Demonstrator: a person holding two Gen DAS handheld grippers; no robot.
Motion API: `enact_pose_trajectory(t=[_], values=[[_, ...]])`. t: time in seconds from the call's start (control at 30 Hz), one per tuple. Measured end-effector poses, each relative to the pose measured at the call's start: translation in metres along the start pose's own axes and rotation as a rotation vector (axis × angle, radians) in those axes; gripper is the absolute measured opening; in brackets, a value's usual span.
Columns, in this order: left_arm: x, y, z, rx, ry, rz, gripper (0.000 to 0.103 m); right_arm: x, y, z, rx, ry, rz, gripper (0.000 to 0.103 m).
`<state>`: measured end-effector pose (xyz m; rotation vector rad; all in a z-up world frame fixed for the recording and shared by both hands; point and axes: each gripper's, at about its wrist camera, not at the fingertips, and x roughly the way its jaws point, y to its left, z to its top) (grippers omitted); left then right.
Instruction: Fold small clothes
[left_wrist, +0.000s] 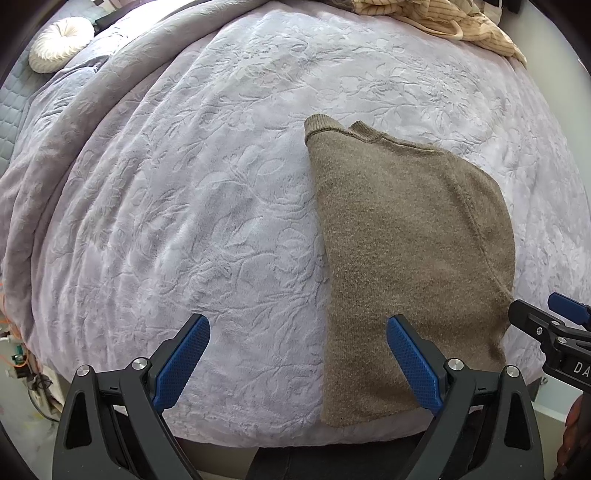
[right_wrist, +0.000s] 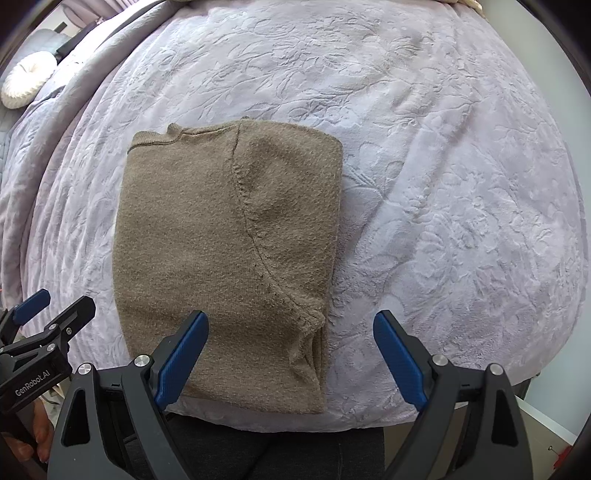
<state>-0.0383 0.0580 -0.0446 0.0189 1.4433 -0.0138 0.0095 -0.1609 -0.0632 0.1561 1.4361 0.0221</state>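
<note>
A brown knitted sweater (left_wrist: 406, 258) (right_wrist: 225, 251) lies folded into a long rectangle on the bed, collar at the far end, hem near the front edge. My left gripper (left_wrist: 299, 328) is open above the sweater's near left edge, its right finger over the knit and its left finger over the blanket. My right gripper (right_wrist: 291, 325) is open above the sweater's near right edge, where the folded layers show. Neither holds anything. Each gripper's tip shows at the side of the other's view.
A pale lilac embossed blanket (left_wrist: 207, 206) (right_wrist: 461, 192) covers the bed. A striped cream garment (left_wrist: 454, 22) lies heaped at the far right. A round white cushion (left_wrist: 59, 44) (right_wrist: 26, 81) rests at the far left. The bed's front edge runs just below the sweater's hem.
</note>
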Motion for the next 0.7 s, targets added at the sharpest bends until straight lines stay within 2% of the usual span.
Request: enact_pose_trajectory(t=[0.7], values=[[-0.0010, -0.0015, 0.0011, 0.032, -0.012, -0.019, 0.097, 0.0021, 0.0038, -0.0002, -0.017, 0.002, -0.001, 0.092]])
